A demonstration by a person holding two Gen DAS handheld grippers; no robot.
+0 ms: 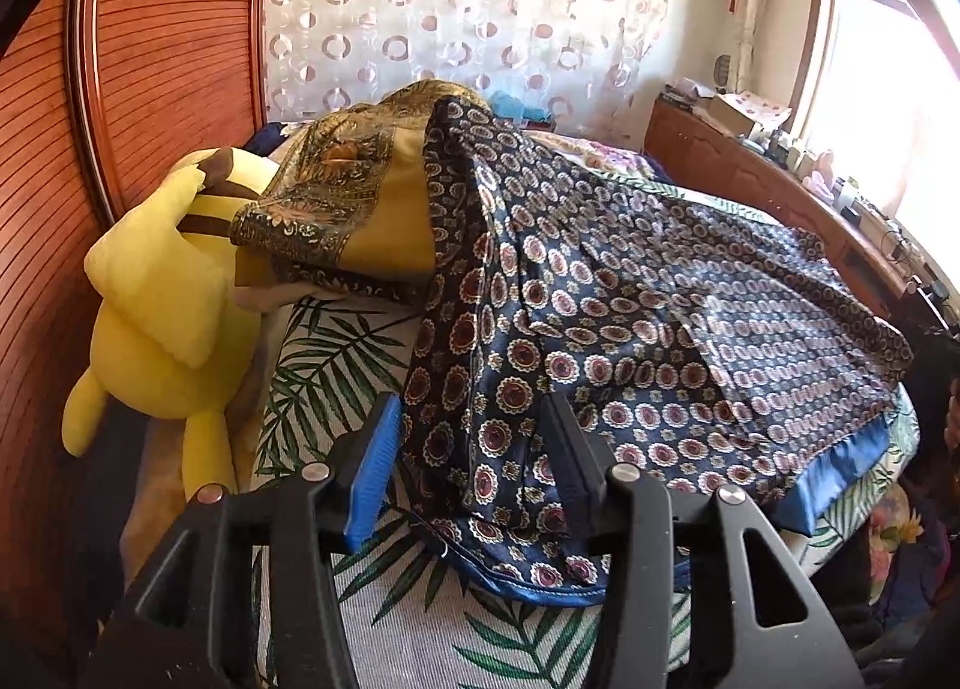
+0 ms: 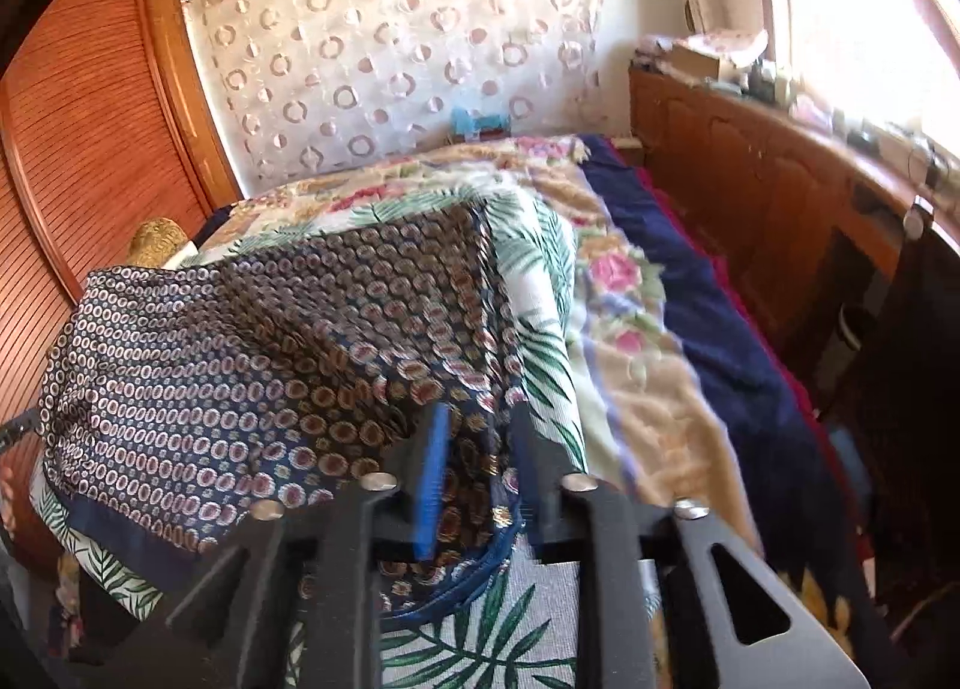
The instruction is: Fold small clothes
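The scarf [image 1: 630, 293] lies on the bed [image 1: 372, 617], long axis across both hands. Left gripper [image 1: 474, 449] and right gripper [image 2: 480, 449] each straddle a near corner, jaws parted, pads not pressing.

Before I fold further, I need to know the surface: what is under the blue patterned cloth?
The palm-leaf bedsheet shows around the blue patterned cloth. Anything beneath the cloth's middle is covered.
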